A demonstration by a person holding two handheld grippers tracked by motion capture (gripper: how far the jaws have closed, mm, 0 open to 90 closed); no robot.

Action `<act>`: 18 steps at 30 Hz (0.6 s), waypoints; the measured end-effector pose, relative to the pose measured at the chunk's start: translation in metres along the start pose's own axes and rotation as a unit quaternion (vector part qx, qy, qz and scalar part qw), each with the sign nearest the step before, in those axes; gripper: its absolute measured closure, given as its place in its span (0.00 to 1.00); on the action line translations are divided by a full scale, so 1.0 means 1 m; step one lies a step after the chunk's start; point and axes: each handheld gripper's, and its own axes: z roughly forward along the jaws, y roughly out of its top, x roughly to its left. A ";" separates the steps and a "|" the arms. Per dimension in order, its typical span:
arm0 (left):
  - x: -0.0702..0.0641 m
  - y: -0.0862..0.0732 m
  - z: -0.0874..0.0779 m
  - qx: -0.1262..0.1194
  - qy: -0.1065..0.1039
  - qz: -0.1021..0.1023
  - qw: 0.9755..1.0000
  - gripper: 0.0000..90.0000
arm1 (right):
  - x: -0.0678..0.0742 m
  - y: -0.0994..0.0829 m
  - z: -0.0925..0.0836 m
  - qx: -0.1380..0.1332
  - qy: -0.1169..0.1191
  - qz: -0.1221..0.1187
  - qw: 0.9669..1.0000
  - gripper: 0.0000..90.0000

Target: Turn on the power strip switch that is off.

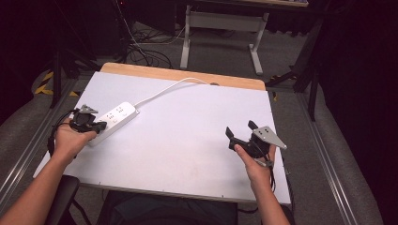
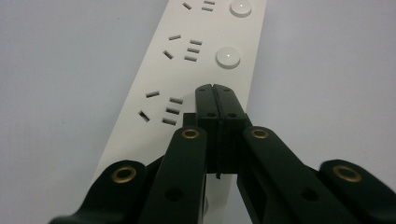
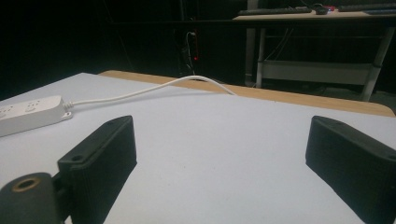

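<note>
Left tongs (image 2: 215, 89) were pressed together over the power strip (image 2: 187, 70) at mid-left; right tongs (image 1: 241, 130) spread, empty. A push on its switch button (image 2: 228, 57) could slide the strip across the worktop (image 1: 187, 136)

A table (image 1: 187, 140) is seen with a pale grey-white top; a strip of light wood is exposed along its far edge (image 1: 183, 75). A white power strip (image 1: 115, 118) is laid flat on the top near the left edge, set at a slant. Several socket groups and round white buttons (image 2: 228, 57) are carried on its upper face. A white cable (image 1: 164, 90) is run from its far end across the top toward the wooden edge, lifting in a low arc there.
</note>
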 end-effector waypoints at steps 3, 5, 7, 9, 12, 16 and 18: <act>0.000 0.000 0.000 0.000 0.000 0.000 1.000 1.00 | 0.000 0.000 0.000 0.000 0.000 0.001 1.000 0.10; 0.000 0.000 0.000 0.000 -0.001 0.000 1.000 1.00 | 0.000 0.000 0.000 0.001 0.000 0.001 1.000 0.10; 0.000 0.000 0.000 0.000 0.000 0.001 1.000 1.00 | 0.000 0.000 0.000 0.000 0.000 0.001 1.000 0.10; 0.000 0.000 0.000 -0.001 -0.002 0.001 1.000 1.00 | 0.000 0.000 0.000 0.000 0.000 0.001 1.000 0.10; 0.001 0.000 0.000 -0.004 0.000 0.006 1.000 1.00 | 0.000 0.000 0.000 0.001 0.001 0.000 1.000 0.10; 0.001 -0.001 -0.001 -0.015 0.000 0.008 1.000 1.00 | 0.000 0.000 0.001 0.001 0.000 0.001 1.000 0.10; 0.000 0.000 -0.001 -0.016 0.011 0.020 1.000 1.00 | 0.000 0.000 0.001 0.001 0.000 0.001 1.000 0.11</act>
